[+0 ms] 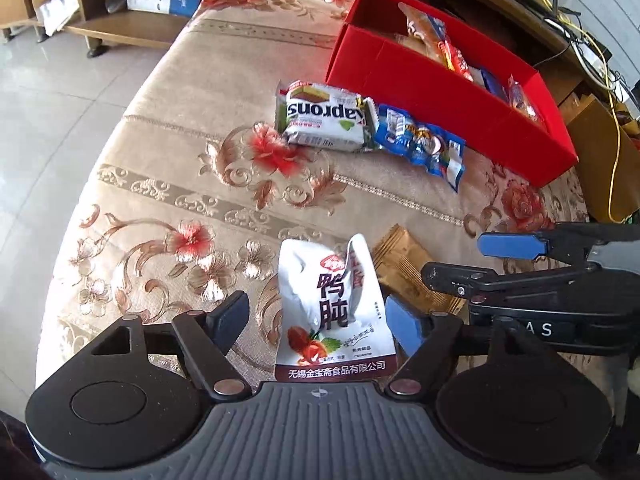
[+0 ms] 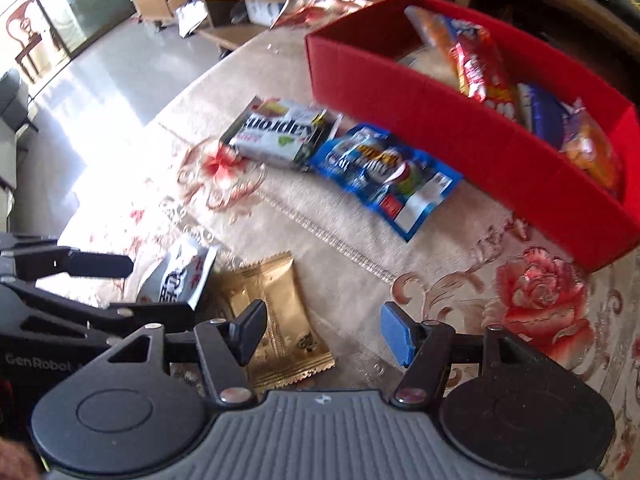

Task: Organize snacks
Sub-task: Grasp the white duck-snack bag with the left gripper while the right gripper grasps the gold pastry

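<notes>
A white pouch point(image 1: 332, 308) with dark Chinese print stands crumpled between the fingers of my left gripper point(image 1: 318, 322). It leans by the blue pad point(image 1: 404, 324) and a gap separates it from the black pad point(image 1: 232, 318), so the gripper is open. A gold packet point(image 2: 280, 312) lies flat on the cloth, partly under the black finger point(image 2: 252, 332) of my right gripper point(image 2: 326, 334), which is open and holds nothing. A green-and-white wafer pack point(image 1: 324, 120) and a blue packet point(image 1: 420, 140) lie in front of the red box point(image 1: 420, 92), which holds several snacks.
The floral tablecloth point(image 1: 180, 184) ends at a curved edge on the left, with tiled floor point(image 1: 52, 92) below. Wooden shelving point(image 1: 120, 28) stands at the back. Cables point(image 1: 612, 92) and a desk run behind the red box. The two grippers sit close side by side.
</notes>
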